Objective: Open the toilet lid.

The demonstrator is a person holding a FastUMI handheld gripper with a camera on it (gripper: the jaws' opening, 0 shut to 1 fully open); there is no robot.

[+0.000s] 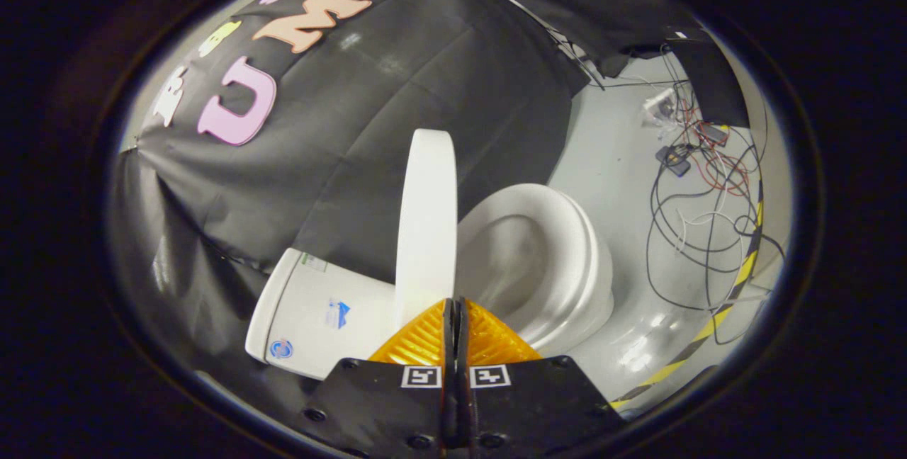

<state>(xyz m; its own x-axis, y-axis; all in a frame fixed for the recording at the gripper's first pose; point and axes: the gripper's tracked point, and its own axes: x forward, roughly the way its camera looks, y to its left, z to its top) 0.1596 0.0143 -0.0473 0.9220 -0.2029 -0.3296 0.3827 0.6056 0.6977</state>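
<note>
Just ahead of your fingertips the toilet lid (426,222) stands raised on edge between the tank (312,317) and the seat (560,261); it looks stiff, light and slick, so push its rim. Your gripper (454,307) is pressed together, pinching nothing. Loose cables (698,218) lie well apart on the floor (616,161) beyond the seat.

Glossy smooth toilet lid (426,218); matt cloth wall (397,91).

Lid (427,218): upright, just ahead of closed fingers (432,335); tank (312,317) left, bowl (538,261) right, cables (701,183) beyond on floor (616,154).
</note>
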